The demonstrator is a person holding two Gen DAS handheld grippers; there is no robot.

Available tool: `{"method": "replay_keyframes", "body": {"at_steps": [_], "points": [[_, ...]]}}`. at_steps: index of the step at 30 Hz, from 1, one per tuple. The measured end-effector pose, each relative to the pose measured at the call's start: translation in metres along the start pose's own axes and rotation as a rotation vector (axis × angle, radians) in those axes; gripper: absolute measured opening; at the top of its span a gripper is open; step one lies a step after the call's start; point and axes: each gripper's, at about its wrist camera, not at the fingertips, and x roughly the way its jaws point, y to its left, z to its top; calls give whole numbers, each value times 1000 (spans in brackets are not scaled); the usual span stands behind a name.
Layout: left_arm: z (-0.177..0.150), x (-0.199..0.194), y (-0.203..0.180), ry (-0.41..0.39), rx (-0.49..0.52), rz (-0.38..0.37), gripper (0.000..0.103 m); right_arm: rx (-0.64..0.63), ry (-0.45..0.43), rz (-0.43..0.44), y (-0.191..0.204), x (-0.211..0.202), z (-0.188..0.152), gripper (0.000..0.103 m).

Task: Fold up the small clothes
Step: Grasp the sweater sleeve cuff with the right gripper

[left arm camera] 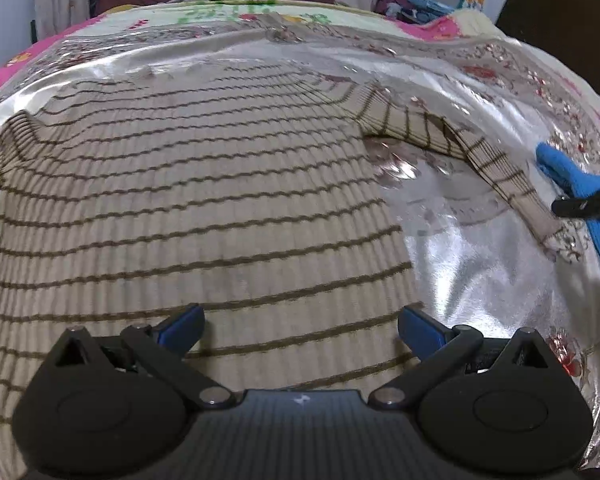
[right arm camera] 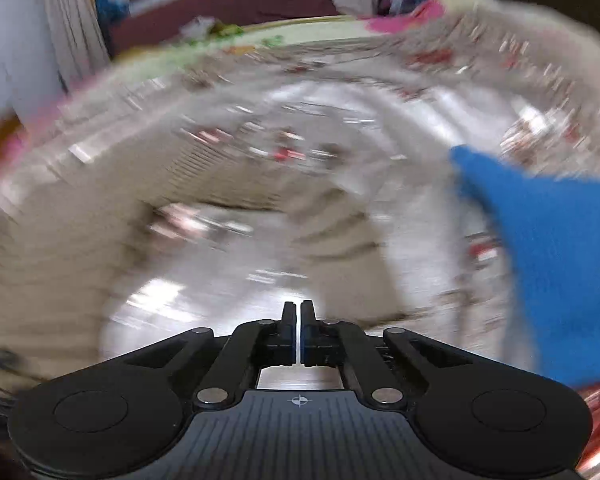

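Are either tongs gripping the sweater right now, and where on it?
No. Left tongs gape open over the sweater body; right tongs are shut on nothing.

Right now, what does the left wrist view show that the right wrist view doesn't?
Only the left wrist view: the striped sweater spread flat, its sleeve stretched right, and the left tool open above the hem. Only the right wrist view: the right tool shut, everything else motion-blurred. Both: the shiny floral bedspread and the blue glove.
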Motion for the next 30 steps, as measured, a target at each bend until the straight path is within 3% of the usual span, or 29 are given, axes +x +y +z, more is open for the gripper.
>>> {"method": "replay_keyframes", "body": {"at_steps": [4,6,8,10,12,16,21,26,29,30], "points": [[-2,-13,27,-19,-49,15,103,45,-28,165,34,-19,22,0],[-4,-19,40,-31,-77,26,103,-48,-73,110,51,-29,27,1],[-4,-24,48,-45,-94,22,103,-164,-91,-22,56,-28,22,11],[-5,-26,48,-65,-76,27,103,-198,-66,-133,44,-19,11,29],[-7,-24,43,-68,-45,31,103,-213,-21,-199,28,-4,-4,36],[-9,-13,31,-35,-20,25,103,-348,-3,-296,21,26,-33,36],[-12,-6,21,-11,22,43,103,-550,31,-320,18,53,-56,37],[-13,2,23,12,-9,53,103,-500,-3,-310,-1,56,-44,39],[-15,2,22,14,-5,58,103,-409,3,-297,-15,61,-34,29],[-15,1,22,14,-7,58,103,-399,3,-297,-16,62,-34,20]]}}
